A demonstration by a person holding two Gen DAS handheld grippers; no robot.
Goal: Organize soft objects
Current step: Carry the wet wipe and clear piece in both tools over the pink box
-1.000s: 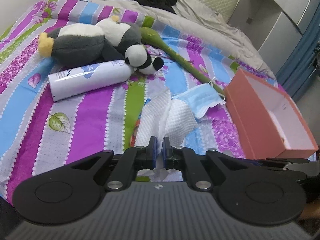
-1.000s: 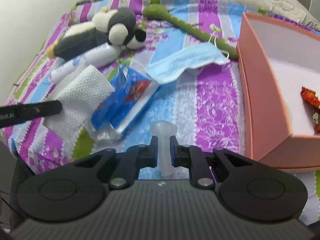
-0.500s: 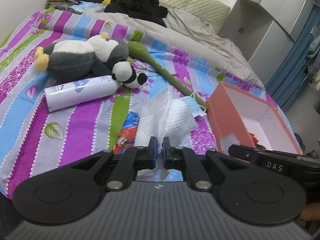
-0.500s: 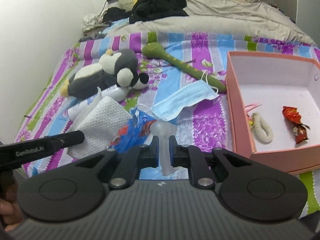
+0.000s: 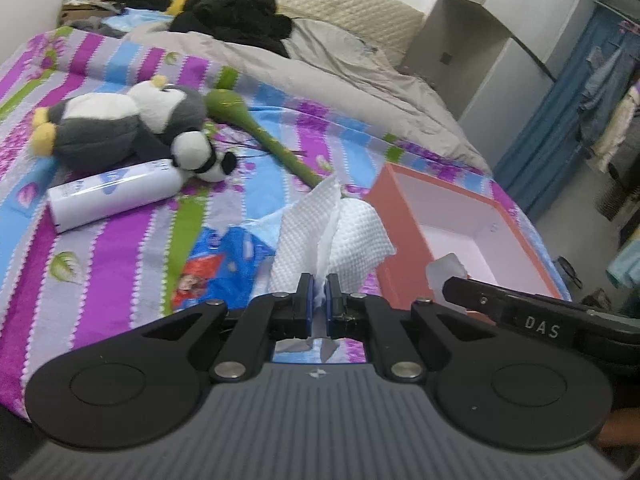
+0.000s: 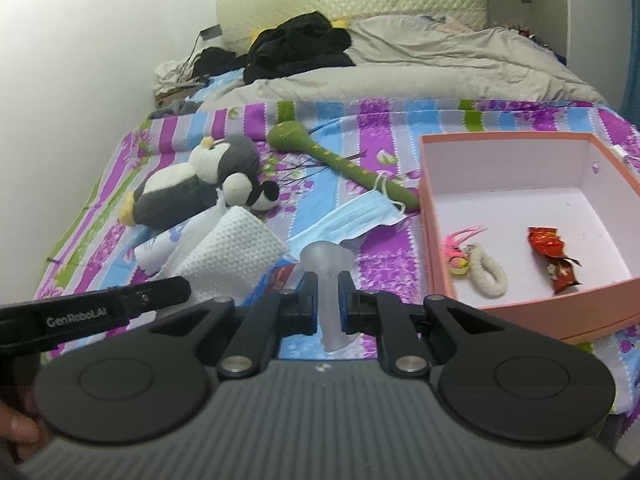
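My left gripper [image 5: 318,294] is shut on a white waffle-textured cloth [image 5: 324,232] and holds it above the striped bed; the cloth also shows in the right wrist view [image 6: 232,248]. My right gripper [image 6: 328,300] is shut on a translucent soft silicone piece [image 6: 327,276], held above the bed just left of the pink box [image 6: 436,240]. The box [image 5: 400,220] holds a white hair tie [image 6: 490,274], a pink trinket [image 6: 458,248] and a red snack wrapper [image 6: 554,256]. A penguin plush [image 6: 192,188], a blue face mask [image 6: 352,220] and a green stick toy [image 6: 340,160] lie on the bed.
A white cylindrical bottle [image 5: 112,194] lies beside the plush. A blue printed packet [image 5: 224,264] lies under the cloth. A grey duvet [image 6: 420,76] and dark clothes [image 6: 296,48] fill the bed's far end. A wardrobe [image 5: 488,52] stands to the right.
Both grippers rose and pulled back from the bed, each keeping its hold. The box interior came into fuller view on the right.
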